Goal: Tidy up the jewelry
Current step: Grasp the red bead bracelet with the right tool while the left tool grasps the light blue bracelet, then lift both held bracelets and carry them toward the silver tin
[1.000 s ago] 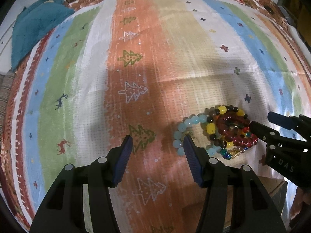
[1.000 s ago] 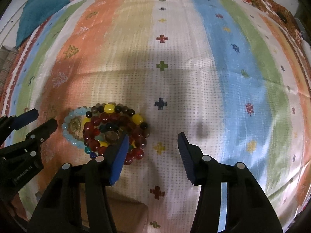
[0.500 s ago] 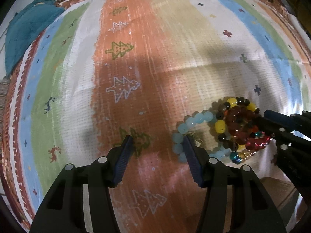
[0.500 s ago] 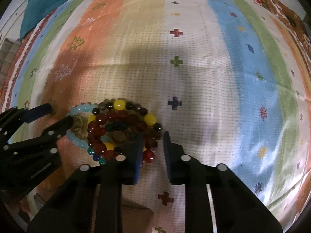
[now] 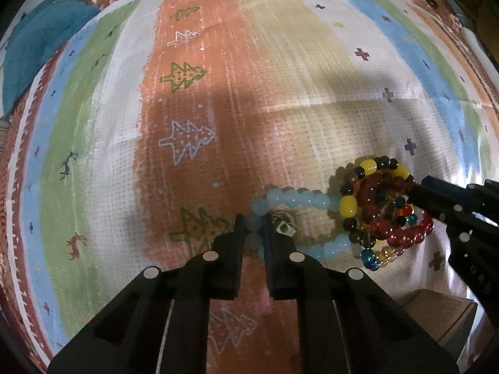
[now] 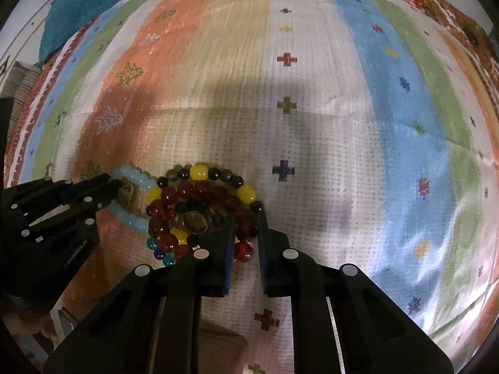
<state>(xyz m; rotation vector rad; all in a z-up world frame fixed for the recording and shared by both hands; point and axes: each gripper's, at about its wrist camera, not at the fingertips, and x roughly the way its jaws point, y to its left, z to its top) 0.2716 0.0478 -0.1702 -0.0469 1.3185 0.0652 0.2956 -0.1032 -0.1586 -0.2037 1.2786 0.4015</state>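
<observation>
A heap of bead bracelets lies on the striped cloth. My left gripper (image 5: 252, 229) is shut on the light blue bead bracelet (image 5: 299, 198) at its left end. A small metal charm (image 5: 282, 222) lies inside that loop. My right gripper (image 6: 244, 227) is shut on the dark red bead bracelet (image 6: 246, 254) at the right side of the heap. A bracelet of yellow and dark beads (image 6: 199, 171) rings the heap; it also shows in the left wrist view (image 5: 368, 166). The blue bracelet (image 6: 132, 173) and left gripper (image 6: 107, 191) show in the right wrist view.
The striped patterned cloth (image 5: 187, 124) covers the whole surface. A teal cloth (image 5: 40, 43) is bunched at the far left corner. A brown cardboard box (image 5: 439, 314) sits at the near edge below the heap.
Both grippers have closed from open: the left onto the light blue bracelet, the right onto the red bracelet. Both have moved in on the heap.
</observation>
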